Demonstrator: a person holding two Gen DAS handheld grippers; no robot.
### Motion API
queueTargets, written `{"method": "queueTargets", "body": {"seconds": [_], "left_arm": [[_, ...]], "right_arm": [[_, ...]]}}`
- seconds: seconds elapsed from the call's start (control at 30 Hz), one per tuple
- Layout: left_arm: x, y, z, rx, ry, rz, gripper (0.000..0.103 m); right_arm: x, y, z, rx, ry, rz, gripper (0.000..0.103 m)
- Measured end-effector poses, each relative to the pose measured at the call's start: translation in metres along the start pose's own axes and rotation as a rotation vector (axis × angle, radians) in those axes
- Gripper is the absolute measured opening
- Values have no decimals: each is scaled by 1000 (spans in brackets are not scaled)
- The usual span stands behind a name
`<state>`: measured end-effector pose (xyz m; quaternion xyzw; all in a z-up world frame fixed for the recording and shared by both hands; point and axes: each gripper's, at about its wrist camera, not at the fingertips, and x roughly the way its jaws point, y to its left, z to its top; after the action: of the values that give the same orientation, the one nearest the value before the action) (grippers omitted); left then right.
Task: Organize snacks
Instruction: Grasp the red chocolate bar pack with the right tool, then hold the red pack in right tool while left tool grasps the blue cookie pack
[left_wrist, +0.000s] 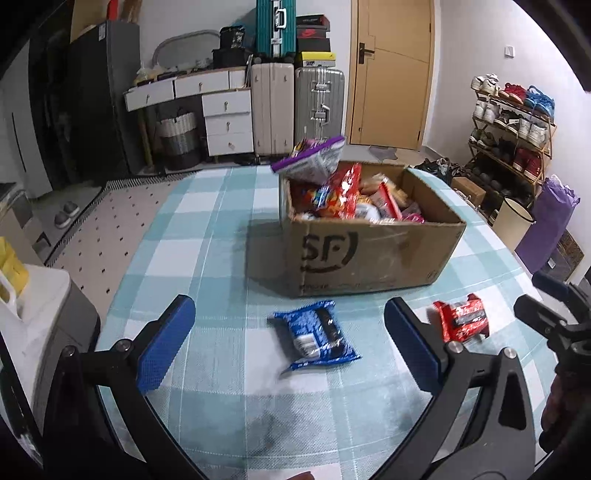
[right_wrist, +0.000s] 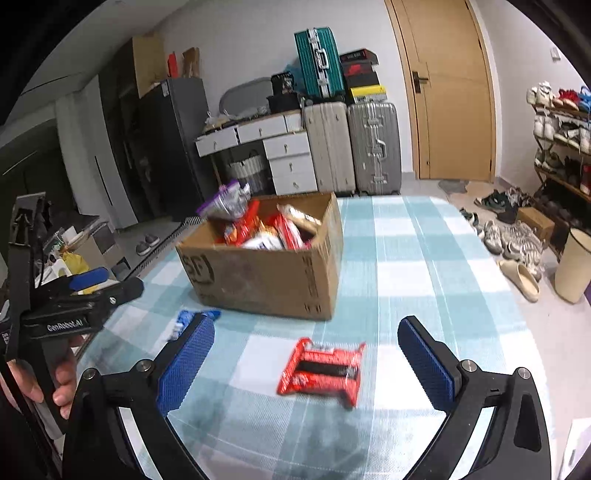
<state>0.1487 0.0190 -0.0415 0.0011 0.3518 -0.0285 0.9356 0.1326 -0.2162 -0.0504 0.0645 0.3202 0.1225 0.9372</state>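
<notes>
Checked tablecloth (left_wrist: 207, 236) below – left gripper (left_wrist: 291, 347), right gripper (right_wrist: 306, 365) wide, empty.

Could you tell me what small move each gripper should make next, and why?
Probably lower both a little further: the left gripper frames the blue packet and the right gripper frames the red packet, both lying loose on the checked tablecloth, jaws wide with nothing gripped.

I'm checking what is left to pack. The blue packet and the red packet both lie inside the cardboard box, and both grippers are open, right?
Not quite. The blue packet and the red packet lie on the checked tablecloth in front of the cardboard box, as both wrist views show. Both the left gripper and the right gripper are open.
</notes>
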Motion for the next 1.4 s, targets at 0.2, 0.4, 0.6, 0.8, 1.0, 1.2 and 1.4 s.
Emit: {"method": "queueTargets", "body": {"seconds": [0.2,0.4,0.6,0.8,1.0,1.2,1.4], "left_arm": [[18,12,-15,-31,27,9,102],[33,21,-28,-50,55,7,102],[45,27,-37,-53,78,1,102],[55,31,-43,-63,107,-10,102],[62,34,-47,-77,132,-16,102],[62,35,-48,-80,137,-18,102],[65,32,-47,-71,155,-22,102]], "right_arm": [[29,-9,-18,28,80,-17,101],[55,-14,-27,37,146,-33,101],[84,-17,-30,54,221,-51,101],[107,-10,-29,14,267,-83,80],[112,-1,-29,-47,272,-96,48],[108,-6,-30,-23,262,-74,47],[99,-6,-32,-3,247,-43,47]]}}
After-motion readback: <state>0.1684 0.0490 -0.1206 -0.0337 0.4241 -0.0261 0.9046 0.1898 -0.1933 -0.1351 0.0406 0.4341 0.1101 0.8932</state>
